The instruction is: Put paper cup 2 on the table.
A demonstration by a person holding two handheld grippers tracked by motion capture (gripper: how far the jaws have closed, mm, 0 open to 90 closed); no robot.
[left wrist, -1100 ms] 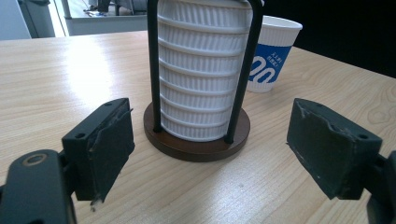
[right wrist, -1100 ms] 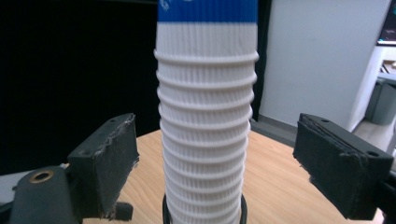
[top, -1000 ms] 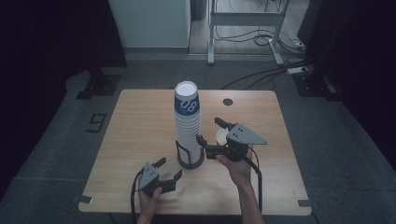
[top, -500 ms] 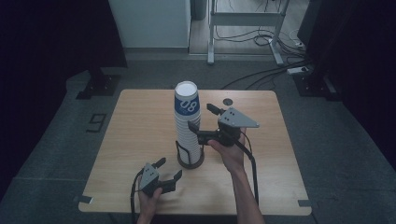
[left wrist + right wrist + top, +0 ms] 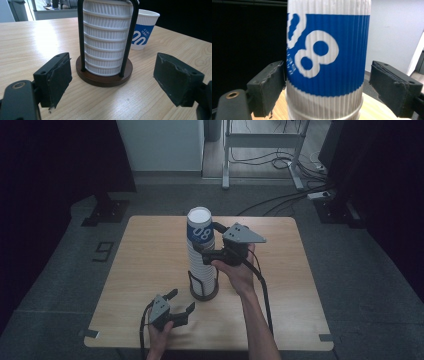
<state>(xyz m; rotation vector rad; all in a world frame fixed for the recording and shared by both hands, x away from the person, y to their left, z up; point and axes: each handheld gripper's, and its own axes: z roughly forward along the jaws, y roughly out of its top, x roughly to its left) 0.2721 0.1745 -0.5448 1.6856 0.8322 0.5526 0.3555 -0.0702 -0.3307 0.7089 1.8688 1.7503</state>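
A tall stack of white ribbed paper cups [image 5: 202, 265] stands in a wire holder with a dark round base [image 5: 103, 78] on the wooden table [image 5: 150, 250]. The top cup [image 5: 201, 232] [image 5: 327, 55] bears a blue band with white figures. My right gripper [image 5: 207, 239] [image 5: 327, 82] is open, one jaw on each side of that top cup; its left pad [image 5: 270, 85] is at the cup's wall, the right pad stands clear. My left gripper [image 5: 181, 301] [image 5: 112, 82] rests open and empty near the front edge, facing the holder. A single blue-labelled cup [image 5: 143, 30] stands behind the holder.
The table's left half and far right are bare wood. Black tape marks its front corners [image 5: 88, 333]. Beyond the table, a metal frame [image 5: 260, 150] and cables [image 5: 280, 200] lie on the grey floor.
The right gripper has risen from beside the holder's lower part and moved away and left, up to the top cup of the stack. The left gripper has stayed put.
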